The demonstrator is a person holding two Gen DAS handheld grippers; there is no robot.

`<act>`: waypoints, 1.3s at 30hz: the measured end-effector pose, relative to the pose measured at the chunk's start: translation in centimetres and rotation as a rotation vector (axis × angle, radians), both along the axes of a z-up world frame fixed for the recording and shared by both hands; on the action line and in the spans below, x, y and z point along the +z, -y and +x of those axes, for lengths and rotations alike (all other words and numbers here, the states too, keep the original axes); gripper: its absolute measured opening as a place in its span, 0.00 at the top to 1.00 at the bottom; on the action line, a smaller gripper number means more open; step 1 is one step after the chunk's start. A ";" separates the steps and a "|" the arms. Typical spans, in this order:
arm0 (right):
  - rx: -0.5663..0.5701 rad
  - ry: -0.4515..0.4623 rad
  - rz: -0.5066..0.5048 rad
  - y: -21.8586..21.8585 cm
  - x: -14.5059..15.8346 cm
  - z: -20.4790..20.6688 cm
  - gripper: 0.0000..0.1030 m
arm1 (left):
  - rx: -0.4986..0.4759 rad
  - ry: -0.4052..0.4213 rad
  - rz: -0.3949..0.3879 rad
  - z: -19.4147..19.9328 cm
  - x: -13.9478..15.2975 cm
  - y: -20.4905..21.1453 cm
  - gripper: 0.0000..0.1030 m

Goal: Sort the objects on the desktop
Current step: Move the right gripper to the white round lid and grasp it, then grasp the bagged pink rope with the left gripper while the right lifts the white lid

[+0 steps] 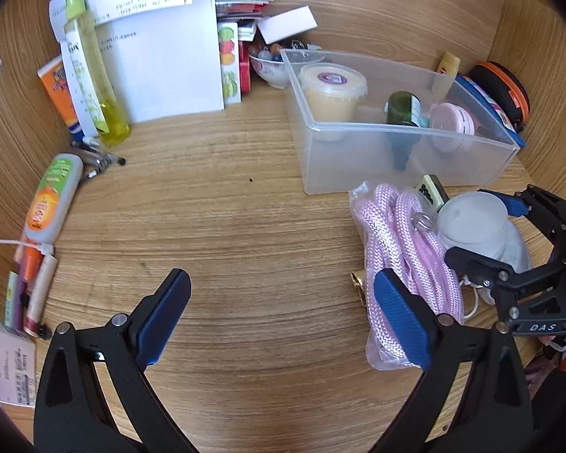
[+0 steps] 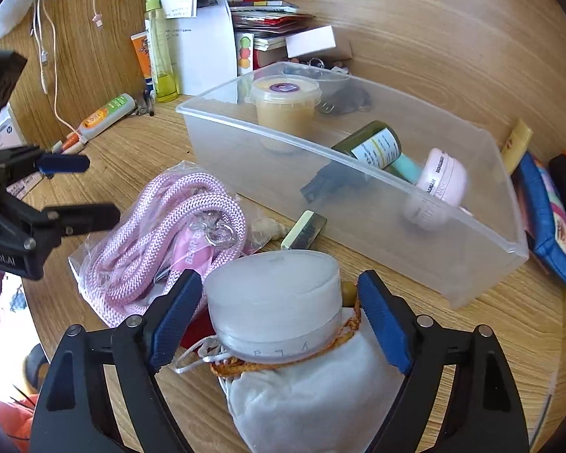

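Note:
A clear plastic bin (image 1: 403, 158) (image 2: 358, 204) on the wooden desk holds a beige tub (image 1: 332, 92) (image 2: 286, 104), a dark green bottle (image 1: 403, 108) (image 2: 373, 145) and a pink jar (image 1: 453, 120) (image 2: 441, 177). In front of it lie a bagged pink rope (image 1: 403, 249) (image 2: 169, 226) and a frosted white jar (image 1: 471, 219) (image 2: 273, 294) resting on a white cloth pouch (image 2: 305, 400). My right gripper (image 2: 279, 313) (image 1: 486, 234) is open, its jaws straddling the white jar with a gap on each side. My left gripper (image 1: 283, 317) (image 2: 83, 188) is open and empty above bare desk, left of the rope.
A small domino-like block (image 1: 430, 190) (image 2: 305, 229) lies by the bin's front. A tall yellow bottle (image 1: 94, 71), papers, tubes (image 1: 51, 196) and pens crowd the left and back. A blue pouch (image 2: 547, 219) and an orange-black case (image 1: 503, 87) sit right of the bin.

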State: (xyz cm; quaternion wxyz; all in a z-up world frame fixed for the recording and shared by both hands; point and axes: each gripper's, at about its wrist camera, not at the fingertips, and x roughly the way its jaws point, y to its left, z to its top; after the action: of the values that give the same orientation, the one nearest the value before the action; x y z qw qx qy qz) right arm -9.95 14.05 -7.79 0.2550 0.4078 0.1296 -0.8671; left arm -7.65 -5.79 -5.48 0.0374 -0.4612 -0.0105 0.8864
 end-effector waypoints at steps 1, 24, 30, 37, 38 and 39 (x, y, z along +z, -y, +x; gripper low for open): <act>0.005 0.008 -0.009 -0.1 0.0 -0.1 0.27 | -0.002 0.000 0.007 0.0 0.0 0.0 0.04; -0.068 -0.078 -0.035 -4.8 4.0 0.9 0.38 | -0.096 -0.012 0.046 0.1 0.5 -4.6 0.04; -0.103 -0.059 -0.056 -6.7 3.6 0.7 0.38 | -0.145 0.064 0.028 -0.9 -2.3 -7.1 0.04; -0.113 -0.051 -0.070 -8.2 3.2 0.8 0.38 | -0.122 0.095 0.029 -2.1 -4.1 -7.9 0.04; -0.114 -0.046 -0.071 -8.3 3.0 0.7 0.38 | -0.119 0.078 0.013 -2.0 -4.2 -8.1 0.04; -0.114 -0.038 -0.072 -8.4 2.8 0.7 0.38 | -0.118 0.071 0.005 -2.0 -4.4 -8.2 0.04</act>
State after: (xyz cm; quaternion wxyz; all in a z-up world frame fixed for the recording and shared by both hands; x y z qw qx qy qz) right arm -9.27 22.50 -4.95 0.2171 0.3885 0.0798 -0.8919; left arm -9.67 2.41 -9.83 0.0901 -0.4922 0.0132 0.8657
